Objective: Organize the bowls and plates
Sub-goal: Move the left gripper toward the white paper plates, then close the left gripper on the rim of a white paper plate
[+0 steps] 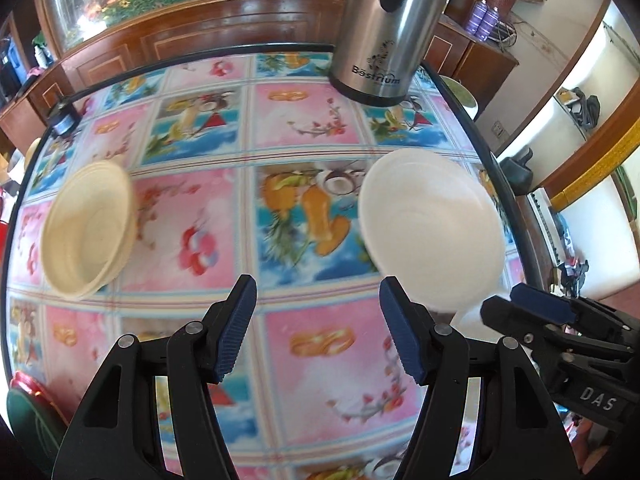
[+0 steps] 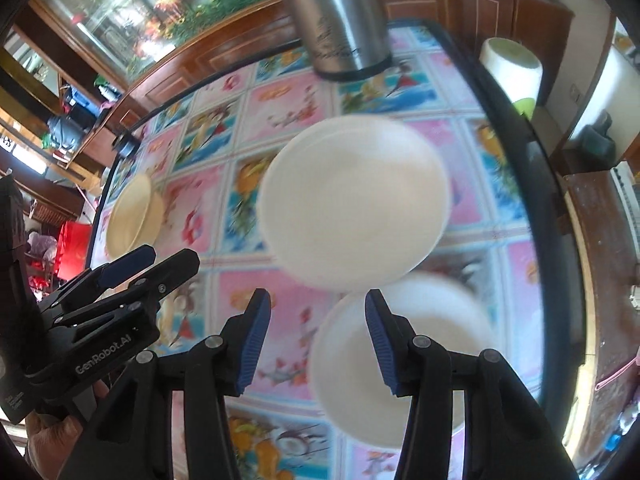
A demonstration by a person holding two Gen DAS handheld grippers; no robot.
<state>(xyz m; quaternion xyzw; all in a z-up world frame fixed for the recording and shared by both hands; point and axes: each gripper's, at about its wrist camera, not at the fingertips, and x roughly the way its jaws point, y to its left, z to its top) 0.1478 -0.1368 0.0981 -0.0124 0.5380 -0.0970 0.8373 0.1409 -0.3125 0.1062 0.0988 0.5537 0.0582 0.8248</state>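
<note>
A white bowl [image 1: 432, 224] sits at the table's right side; it also shows in the right wrist view [image 2: 352, 204]. A second white bowl [image 2: 404, 364] lies nearer, under my right gripper [image 2: 318, 338], which is open and empty above it. A cream stack of bowls [image 1: 88, 228] sits at the left, seen small in the right wrist view [image 2: 130, 212]. My left gripper [image 1: 318, 328] is open and empty over the tablecloth between the bowls. The right gripper [image 1: 532, 312] shows at the left view's right edge, and the left gripper [image 2: 140, 268] at the right view's left.
A steel thermos [image 1: 384, 28] stands at the table's far edge. A small dark jar [image 1: 64, 120] sits at the far left rim. A red and green object [image 1: 28, 404] lies at the near left edge. The table edge [image 1: 504, 184] curves close on the right.
</note>
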